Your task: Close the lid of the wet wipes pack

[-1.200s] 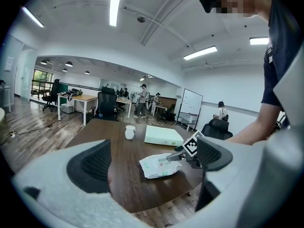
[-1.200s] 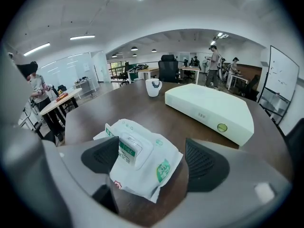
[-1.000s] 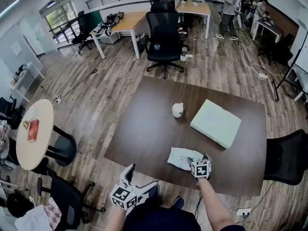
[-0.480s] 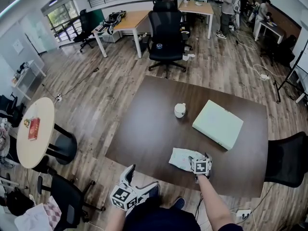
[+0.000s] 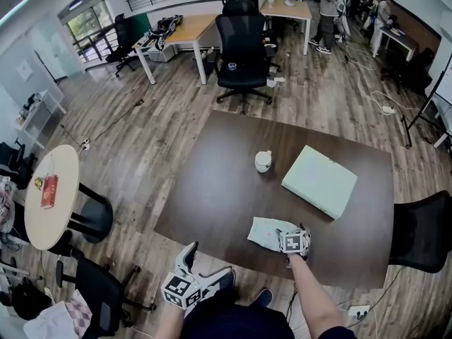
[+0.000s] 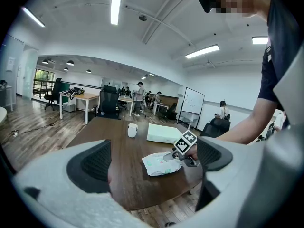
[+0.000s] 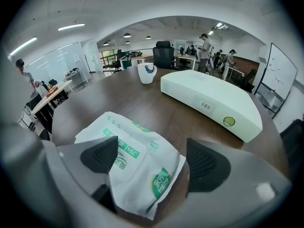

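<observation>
wipes pack [image 5: 267, 232] on table [image 5: 212, 203], cup [image 5: 262, 161] behind

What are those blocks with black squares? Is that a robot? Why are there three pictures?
It's not a robot. A person holds a gripper with two jaws in each hand, and the patterned cubes are part of the grippers. One picture comes from a camera on the person's head, looking down. The others come from cameras riding on each gripper. On the brown table lie a wet wipes pack, a white box and a white cup. The right gripper is at the pack. Its jaws have just been opening, and the pack lies between them, not squeezed. The left gripper is off the table, jaws apart and empty.
</observation>
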Motion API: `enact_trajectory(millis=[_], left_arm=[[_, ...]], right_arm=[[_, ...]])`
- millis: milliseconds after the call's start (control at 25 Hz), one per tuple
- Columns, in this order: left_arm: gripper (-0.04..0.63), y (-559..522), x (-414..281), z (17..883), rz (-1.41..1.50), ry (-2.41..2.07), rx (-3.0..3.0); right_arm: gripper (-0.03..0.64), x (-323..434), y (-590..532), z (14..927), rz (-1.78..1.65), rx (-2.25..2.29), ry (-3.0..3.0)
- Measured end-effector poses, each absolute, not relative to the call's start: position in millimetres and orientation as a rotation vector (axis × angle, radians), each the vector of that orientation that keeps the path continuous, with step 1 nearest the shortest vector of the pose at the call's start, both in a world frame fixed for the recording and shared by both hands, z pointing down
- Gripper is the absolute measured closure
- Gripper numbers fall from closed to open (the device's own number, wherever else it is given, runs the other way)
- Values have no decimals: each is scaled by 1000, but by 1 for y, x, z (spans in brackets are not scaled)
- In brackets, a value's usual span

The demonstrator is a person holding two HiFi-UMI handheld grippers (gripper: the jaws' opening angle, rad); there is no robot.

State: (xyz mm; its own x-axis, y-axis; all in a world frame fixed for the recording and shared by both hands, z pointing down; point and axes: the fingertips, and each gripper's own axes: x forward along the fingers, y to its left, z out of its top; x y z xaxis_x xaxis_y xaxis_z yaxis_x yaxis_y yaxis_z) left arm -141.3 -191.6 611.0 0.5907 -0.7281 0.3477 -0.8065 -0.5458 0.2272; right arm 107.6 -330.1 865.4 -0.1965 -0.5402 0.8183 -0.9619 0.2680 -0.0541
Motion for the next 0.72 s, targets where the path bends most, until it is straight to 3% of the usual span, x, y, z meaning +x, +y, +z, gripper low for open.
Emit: enact_trajectory(millis=[720], left_arm=[[40,-202,-120,611,294,-1173,2494]], right_arm=[[152,115,-322,846,800,1403,-1934]])
